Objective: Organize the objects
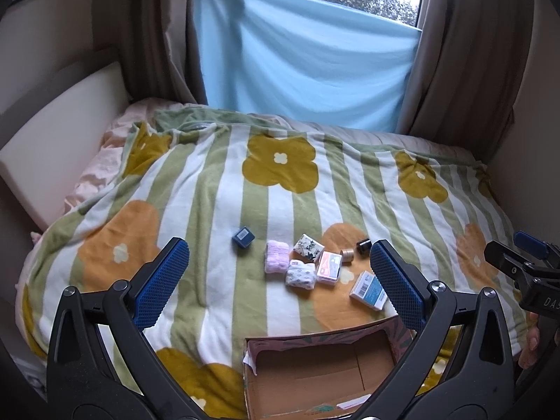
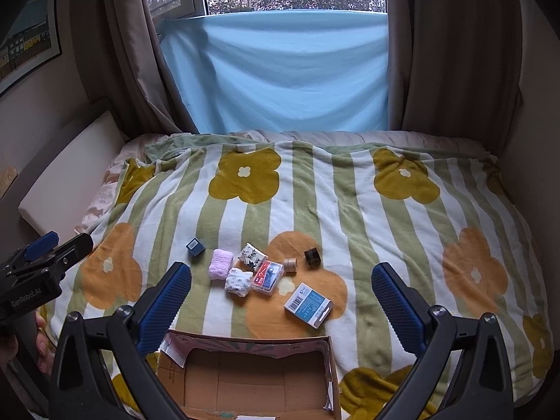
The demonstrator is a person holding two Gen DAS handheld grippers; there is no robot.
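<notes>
Both wrist views, start of the sort. I hold the left gripper [image 1: 280, 280] and the right gripper [image 2: 281, 306] above the near edge of the bed; the jaws of each stand wide apart with nothing between them. The blue pads [image 1: 161, 280] are ribbed rubber on black frames.

Progress, as I judge it: nothing is stowed yet. The cardboard box [image 2: 245, 346], open-topped, plain brown inside with a torn printed rim, lies nearest me and holds none of the items that I can see; a scrap of paper shows at its near end.

All items still lie on the fleece blanket [image 2: 315, 192], striped green and white with mustard and orange flowers, in a loose cluster just beyond the box:
- dark blue cube box [image 2: 195, 246], barcode label up, apart to the left;
- pink folded cloth [image 2: 220, 268], soft and fuzzy;
- white patterned bundle [image 2: 238, 282], soft, touching the clear plastic case [image 2: 268, 277];
- floral pouch [image 2: 252, 254], white with dark print;
- tan tape roll [image 2: 290, 265], a short cylinder;
- small black block [image 2: 310, 256];
- blue-and-white carton [image 2: 308, 305], flat and rectangular, nearest the box.

Soft bedding may let rigid pieces tilt when gripped.
</notes>
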